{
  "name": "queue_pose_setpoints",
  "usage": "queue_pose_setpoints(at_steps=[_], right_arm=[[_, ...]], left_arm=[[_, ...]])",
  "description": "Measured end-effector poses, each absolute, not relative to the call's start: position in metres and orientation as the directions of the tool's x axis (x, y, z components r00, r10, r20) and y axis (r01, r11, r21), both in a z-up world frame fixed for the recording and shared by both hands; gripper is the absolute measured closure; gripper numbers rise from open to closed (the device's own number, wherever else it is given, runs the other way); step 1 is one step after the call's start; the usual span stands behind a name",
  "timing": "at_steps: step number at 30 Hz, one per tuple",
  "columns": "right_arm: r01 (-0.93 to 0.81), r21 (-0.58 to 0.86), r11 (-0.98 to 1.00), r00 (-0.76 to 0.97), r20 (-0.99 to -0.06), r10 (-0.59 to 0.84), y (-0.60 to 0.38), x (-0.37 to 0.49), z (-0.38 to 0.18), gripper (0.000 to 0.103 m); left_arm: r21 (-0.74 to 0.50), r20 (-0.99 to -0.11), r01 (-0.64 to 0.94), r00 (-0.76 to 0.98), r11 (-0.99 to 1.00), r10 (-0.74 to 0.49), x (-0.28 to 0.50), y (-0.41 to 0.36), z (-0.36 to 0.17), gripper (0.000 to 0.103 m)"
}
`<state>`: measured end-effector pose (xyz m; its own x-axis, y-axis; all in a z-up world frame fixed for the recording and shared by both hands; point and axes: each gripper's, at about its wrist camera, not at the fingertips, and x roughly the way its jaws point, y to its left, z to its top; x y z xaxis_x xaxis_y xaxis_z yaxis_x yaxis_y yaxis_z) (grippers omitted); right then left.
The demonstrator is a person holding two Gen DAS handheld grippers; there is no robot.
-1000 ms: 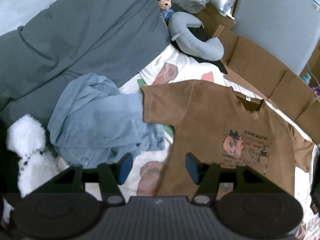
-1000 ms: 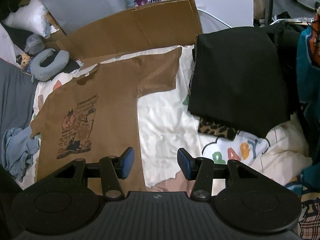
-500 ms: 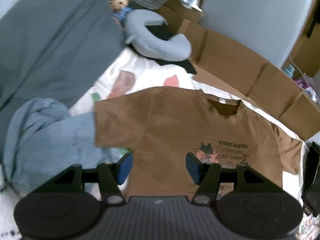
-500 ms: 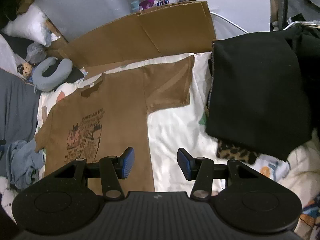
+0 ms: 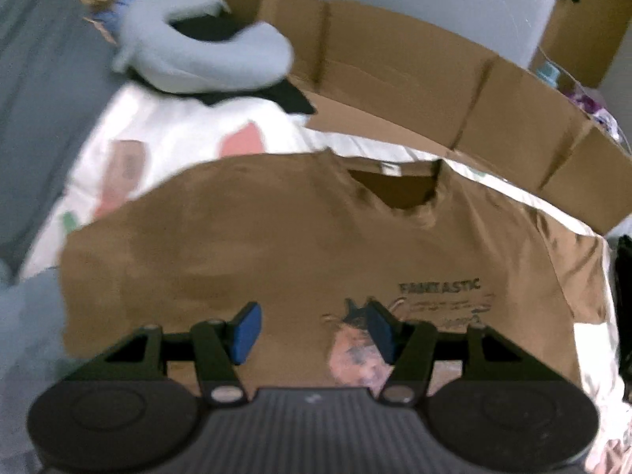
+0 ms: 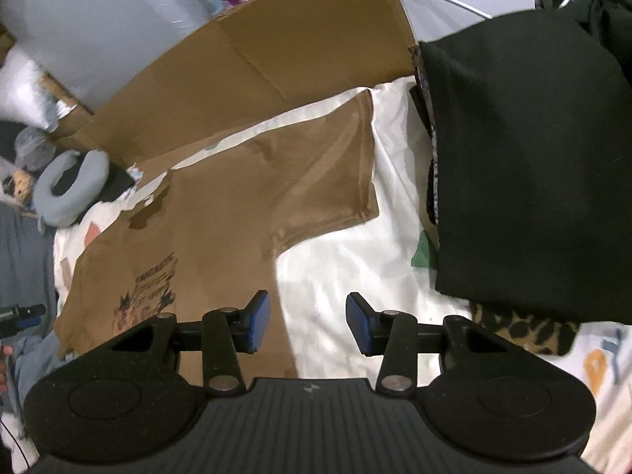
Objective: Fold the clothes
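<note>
A brown T-shirt [image 5: 276, 245] lies spread flat, print side up, on a white patterned bedsheet [image 6: 347, 260], its collar toward a long strip of flattened cardboard [image 5: 414, 79]. The left hand-held gripper [image 5: 312, 330] hangs over the shirt's chest with its blue pads [image 5: 245, 331] set wide apart and nothing between them; the right hand-held gripper [image 6: 308, 324] is likewise spread and empty, poised over the shirt's side edge where brown cloth meets sheet. Only the left wrist view gives the collar and its pale tag head-on, along with the word "FANTASTIC" above a cartoon figure (the smaller lines of print are too blurred to read). Only the right wrist view shows the whole of one short sleeve [image 6: 324, 170] laid out flat, and, just beside it, a folded black garment [image 6: 525, 166] resting on a leopard-print piece [image 6: 525, 331]. A grey neck pillow [image 5: 205, 59] appears in both. The shirt's lower hem is hidden behind each gripper body, and a blue cloth [image 5: 27, 324] at the left view's edge is cut off and smeared.
</note>
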<state>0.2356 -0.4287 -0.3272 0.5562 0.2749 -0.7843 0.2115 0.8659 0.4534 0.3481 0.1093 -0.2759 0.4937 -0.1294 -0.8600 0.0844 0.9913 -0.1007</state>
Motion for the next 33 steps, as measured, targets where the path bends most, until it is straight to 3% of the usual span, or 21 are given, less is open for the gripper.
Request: queue_pose_setpoints(at_steps=[11,20,33], right_arm=[[0.405,0.481,0.778,0.568,-0.799,0.198,-0.428,0.275,-0.394,0.053],[0.442,0.515,0.735,0.597,-0.78,0.188,-0.429,0.282,-0.427,0.053],[0.431,0.6,0.674,0.662,-0.718,0.216,-0.438,0.291,-0.444,0.053]], left_arm=[[-0.126,-0.871,0.25,0.436,0.96,-0.228,0.403,0.042,-0.348,0.04],[-0.14,-0.857,0.358,0.423,0.923,-0.294,0.408,-0.003,-0.37,0.038],[-0.194,-0.861,0.495,0.328,0.847,-0.389,0.397,-0.067,-0.355,0.038]])
